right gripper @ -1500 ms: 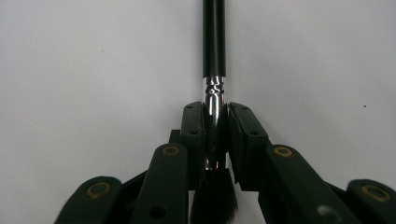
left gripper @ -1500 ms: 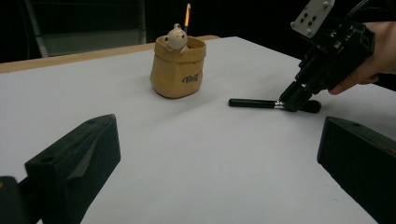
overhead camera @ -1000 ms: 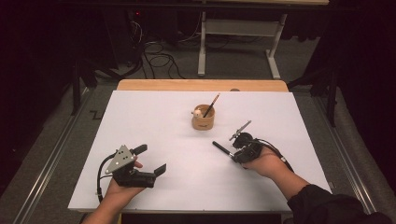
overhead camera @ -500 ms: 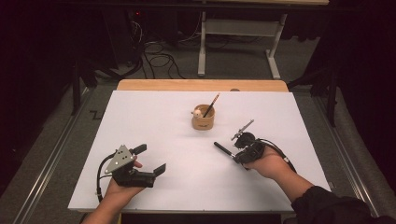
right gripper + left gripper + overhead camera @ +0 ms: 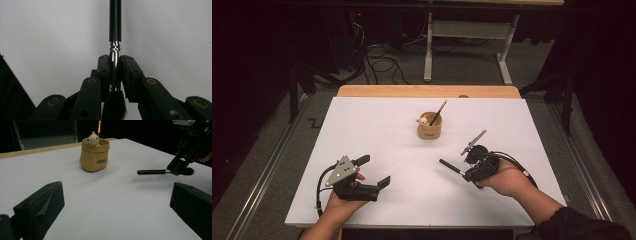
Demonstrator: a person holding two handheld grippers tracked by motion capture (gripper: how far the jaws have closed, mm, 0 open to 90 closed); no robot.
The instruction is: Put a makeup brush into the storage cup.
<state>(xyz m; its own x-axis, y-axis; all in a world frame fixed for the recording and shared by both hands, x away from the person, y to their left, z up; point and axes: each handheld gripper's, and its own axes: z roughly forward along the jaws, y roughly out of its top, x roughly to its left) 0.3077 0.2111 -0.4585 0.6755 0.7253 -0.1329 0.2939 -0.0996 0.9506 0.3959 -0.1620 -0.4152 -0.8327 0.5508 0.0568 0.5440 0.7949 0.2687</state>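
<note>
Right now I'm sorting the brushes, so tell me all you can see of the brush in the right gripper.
The brush has a slim, glossy black handle, a shiny silver ferrule with ridged rings, and dark bristles. The right gripper is shut on the ferrule, bristles toward the hand, handle pointing away from it. In the left gripper view it lies about level, just above the white table, casting a shadow.

High view: fixed above the near edge of the bench (image 5: 377, 125), facing forward and down, far enough to take in the whole top and the floor beyond. Left gripper view: low over the bench, looking level across it toward the cup (image 5: 94, 155); shares cup and brush (image 5: 155, 172) with the high view. Right gripper view: very close, looking down along the brush onto the white top.
</note>
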